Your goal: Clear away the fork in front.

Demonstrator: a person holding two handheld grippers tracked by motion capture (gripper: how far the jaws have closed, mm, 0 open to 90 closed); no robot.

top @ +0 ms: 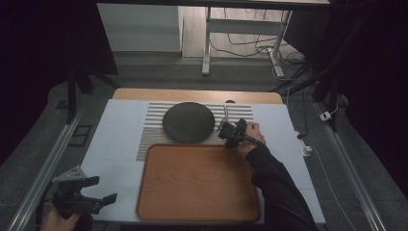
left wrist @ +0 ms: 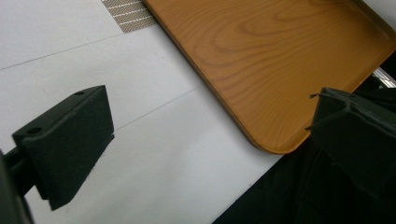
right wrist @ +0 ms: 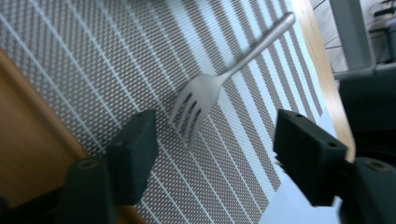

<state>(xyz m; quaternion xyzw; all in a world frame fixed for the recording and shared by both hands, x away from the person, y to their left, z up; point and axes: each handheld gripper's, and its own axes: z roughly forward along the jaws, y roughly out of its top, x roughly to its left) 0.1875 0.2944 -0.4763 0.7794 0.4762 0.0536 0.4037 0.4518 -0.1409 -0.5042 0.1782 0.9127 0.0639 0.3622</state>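
The left gripper (top: pixel 98 189) sits nearest, at the near left corner of the desk (top: pixel 115 144), held from below by a hand (top: pixel 57 222). Its fingers (left wrist: pixel 65 142) stand wide apart with nothing between them, over bare white surface just left of the wooden tray (top: pixel 197 180); the tray's near left corner shows between them in the left gripper view.

The tray lies at the near middle of the desk. Beyond it, touching or just past its far edge, lies a striped woven placemat (top: pixel 154 127), and on the mat rests a dark round plate (top: pixel 188 122), left of centre.

The right gripper (top: pixel 226 129) hovers at the right part of the mat, just beyond the tray's far right corner, held by a hand (top: pixel 252 137) in a dark sleeve (top: pixel 279 187). Its fingers (right wrist: pixel 135 149) are wide open and hold nothing.

A metal fork (right wrist: pixel 224 77) lies flat on the mat right of the plate. Its long axis runs near to far: the tines point toward the near side, at the gap between the right gripper's fingers, and the handle reaches away to the mat's far edge. The tine tips sit close ahead of the fingers, apart from them
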